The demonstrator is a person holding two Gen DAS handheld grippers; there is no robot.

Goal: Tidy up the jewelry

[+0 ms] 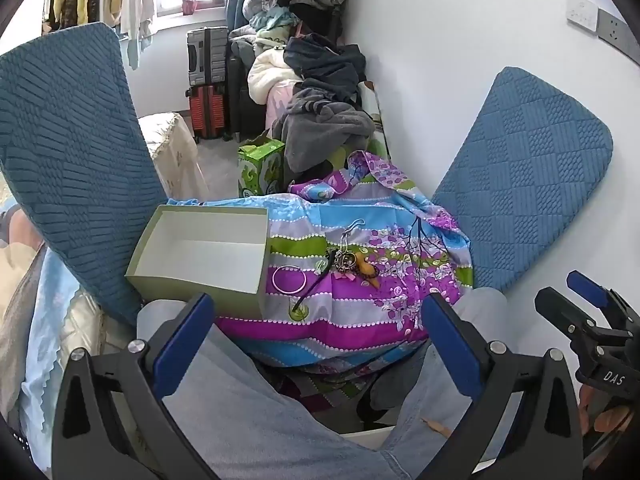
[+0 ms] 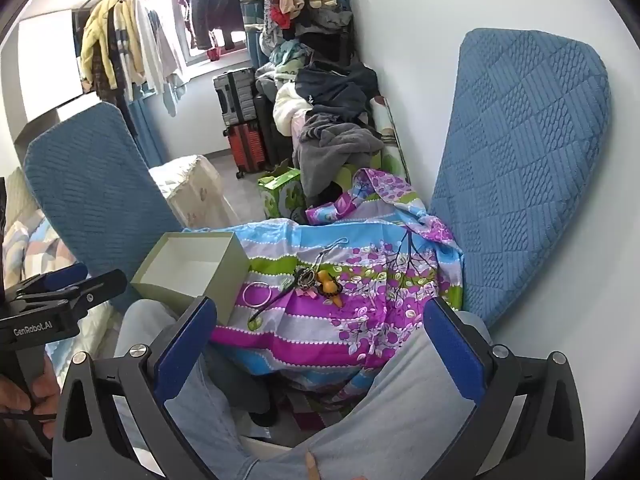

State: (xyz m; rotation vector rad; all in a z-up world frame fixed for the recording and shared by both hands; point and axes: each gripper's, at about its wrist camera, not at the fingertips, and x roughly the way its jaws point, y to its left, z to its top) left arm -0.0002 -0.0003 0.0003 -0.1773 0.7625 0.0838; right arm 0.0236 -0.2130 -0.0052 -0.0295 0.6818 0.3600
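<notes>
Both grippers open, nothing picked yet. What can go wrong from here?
1. The jewelry lies in a tangle: the ornate pendant, its chain and the orange charm touch, so lifting one may drag the others.
2. The silver bangle lies flat on the soft floral cloth; the fingers may pinch fabric with it.
3. The open box sits at the cloth's edge over the knee; a nudge could tip it.
</notes>
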